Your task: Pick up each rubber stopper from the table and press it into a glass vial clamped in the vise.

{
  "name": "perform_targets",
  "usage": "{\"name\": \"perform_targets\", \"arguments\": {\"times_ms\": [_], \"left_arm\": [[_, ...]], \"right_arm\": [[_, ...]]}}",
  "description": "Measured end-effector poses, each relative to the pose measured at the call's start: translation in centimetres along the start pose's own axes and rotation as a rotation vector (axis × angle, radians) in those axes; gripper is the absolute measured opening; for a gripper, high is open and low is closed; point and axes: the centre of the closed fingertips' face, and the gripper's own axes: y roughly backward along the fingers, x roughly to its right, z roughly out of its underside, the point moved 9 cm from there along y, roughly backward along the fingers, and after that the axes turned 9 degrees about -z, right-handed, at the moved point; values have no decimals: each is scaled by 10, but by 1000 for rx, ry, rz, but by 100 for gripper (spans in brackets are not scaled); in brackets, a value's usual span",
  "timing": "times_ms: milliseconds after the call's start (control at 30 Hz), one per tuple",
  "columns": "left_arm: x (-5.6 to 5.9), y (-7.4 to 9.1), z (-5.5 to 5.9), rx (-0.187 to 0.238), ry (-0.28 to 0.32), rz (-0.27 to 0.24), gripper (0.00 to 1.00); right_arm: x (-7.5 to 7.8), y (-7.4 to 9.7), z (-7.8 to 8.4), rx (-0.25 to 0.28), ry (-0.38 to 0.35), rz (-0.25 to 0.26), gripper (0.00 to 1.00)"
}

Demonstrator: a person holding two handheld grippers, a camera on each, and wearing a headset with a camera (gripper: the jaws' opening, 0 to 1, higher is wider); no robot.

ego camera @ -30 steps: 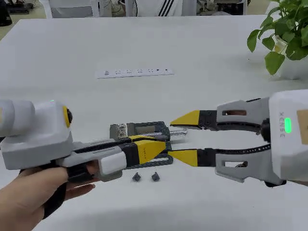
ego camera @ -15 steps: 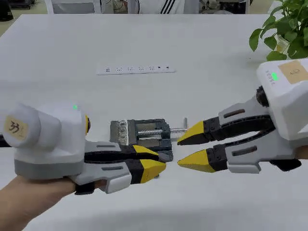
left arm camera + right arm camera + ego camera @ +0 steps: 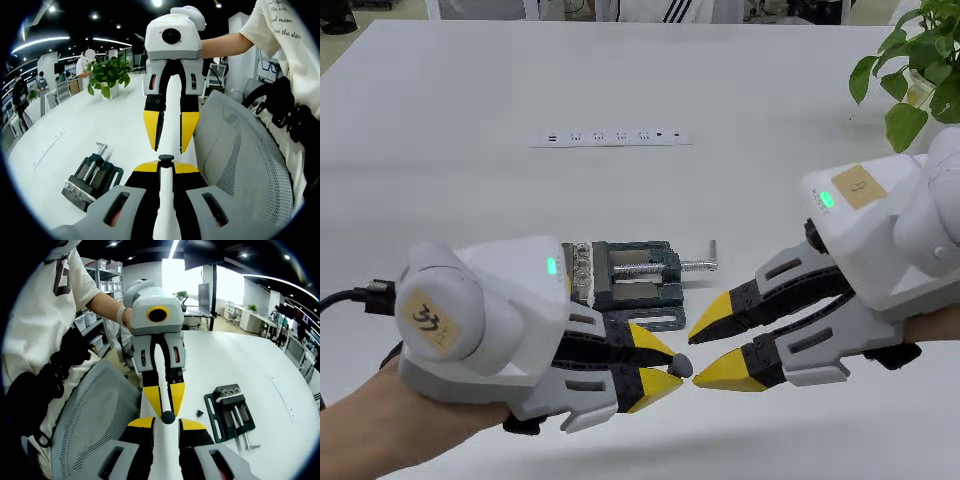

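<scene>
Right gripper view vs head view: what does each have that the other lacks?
Right gripper view: a loose stopper on the table beside the vise, a mesh chair and the person's shirt.
Head view: the plant at the table's right, and the right gripper with its white body and green light.
Both: the left gripper shut on the held stopper, the open right gripper facing it, and the vise with vials.

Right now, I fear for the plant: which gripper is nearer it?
Right. The right gripper is on the same side of the table as the plant; the left gripper is farther off, past the right one's tips.
</scene>
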Motion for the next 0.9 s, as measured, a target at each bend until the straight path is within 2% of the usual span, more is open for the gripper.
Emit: {"name": "perform_targets", "arguments": {"times_ms": [533, 800, 900], "left_arm": [[6, 0, 0, -10, -27, 22, 5], [5, 1, 0, -10, -11, 23, 5], [4, 1, -1, -12, -4, 20, 4]], "right_arm": [[-5, -8, -1, -19, 8, -33, 12], [-7, -9, -5, -32, 24, -35, 11], [-9, -9, -8, -57, 56, -28, 10]]}}
